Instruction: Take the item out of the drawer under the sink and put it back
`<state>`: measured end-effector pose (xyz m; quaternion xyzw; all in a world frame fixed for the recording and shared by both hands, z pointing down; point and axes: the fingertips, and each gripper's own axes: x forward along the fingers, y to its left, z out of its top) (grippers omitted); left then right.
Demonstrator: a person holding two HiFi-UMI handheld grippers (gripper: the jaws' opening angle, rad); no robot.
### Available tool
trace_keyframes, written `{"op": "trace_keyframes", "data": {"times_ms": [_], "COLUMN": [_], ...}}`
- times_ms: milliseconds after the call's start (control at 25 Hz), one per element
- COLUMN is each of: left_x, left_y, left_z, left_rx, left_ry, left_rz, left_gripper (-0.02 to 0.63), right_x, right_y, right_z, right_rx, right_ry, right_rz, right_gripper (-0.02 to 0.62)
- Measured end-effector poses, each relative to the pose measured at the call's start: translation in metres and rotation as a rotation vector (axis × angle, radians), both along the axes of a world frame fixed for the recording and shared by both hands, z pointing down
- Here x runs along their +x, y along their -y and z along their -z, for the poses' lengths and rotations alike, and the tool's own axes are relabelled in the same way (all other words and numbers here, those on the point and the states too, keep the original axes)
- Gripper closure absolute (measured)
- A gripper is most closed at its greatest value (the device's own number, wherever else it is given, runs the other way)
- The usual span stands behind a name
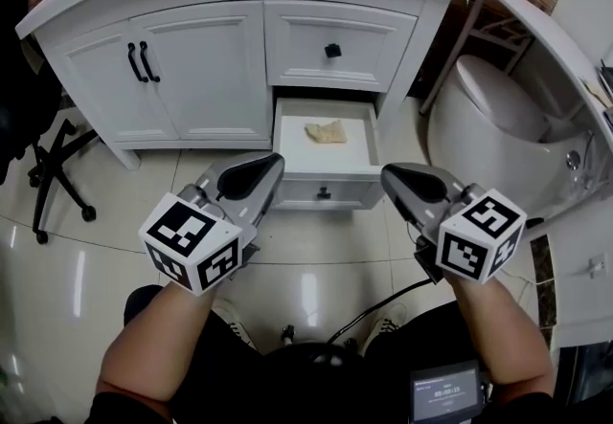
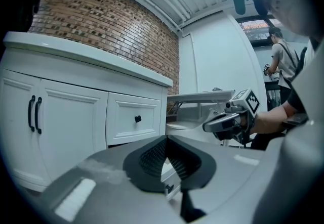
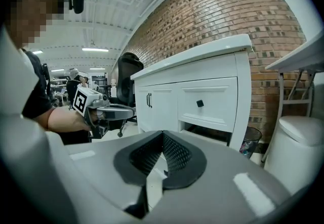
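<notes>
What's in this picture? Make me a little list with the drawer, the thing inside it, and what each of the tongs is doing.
Bottom white drawer: pulled open
Inside it: one tan crumpled lump, lying on the drawer floor
Top white drawer with black knob: shut
Left tongs: shut, empty, held in front of the open drawer
Right tongs: shut, empty, held in front of it too
White toilet: off to the right

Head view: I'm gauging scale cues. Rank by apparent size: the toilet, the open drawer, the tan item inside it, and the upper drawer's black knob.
1. toilet
2. open drawer
3. tan item
4. black knob
None sits much nearer the camera, so the order looks safe.
</notes>
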<state>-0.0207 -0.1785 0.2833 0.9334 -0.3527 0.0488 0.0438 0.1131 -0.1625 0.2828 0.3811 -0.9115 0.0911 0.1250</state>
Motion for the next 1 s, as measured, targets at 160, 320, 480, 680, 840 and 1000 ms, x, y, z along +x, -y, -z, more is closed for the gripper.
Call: {"op": "trace_keyframes", "data": {"times_ms": [160, 320, 480, 680, 840, 1000], "left_x": [0.006, 0.008, 0.018, 0.018, 0.017, 0.027], "left_y": [0.001, -0.005, -0.025, -0.044, -0.057, -0.082], "left_z": [0.0, -0.001, 0.008, 0.013, 0.013, 0.028], "left_rx": [0.004, -0.01, 0.007, 0.041, 0.006, 0.057], "left_ry": [0.012, 0.017, 0.024, 0.05, 0.023, 0.032], "left_rz": [0.002, 0.006, -0.02, -0.016, -0.007, -0.031], "left_gripper": [0.601, 0.601, 0.601, 0.601, 0.601, 0.601], "right_x": [0.015, 0.021, 0.023, 0.021, 0.022, 0.022], "right_y": [-0.001, -0.006, -0.02, -0.044, -0.062, -0.078], "right_z": [0.006, 0.008, 0.015, 0.023, 0.026, 0.032], "right_rx": [0.024, -0.004, -0.008, 0.018, 0.045, 0.072], "right_ry": [-0.005, 0.042, 0.067, 0.056, 0.027, 0.009], "right_rz": [-0.032, -0.042, -0.037, -0.032, -0.045, -0.044], "right_gripper": [0.588, 0.588, 0.588, 0.588, 0.588, 0.588]}}
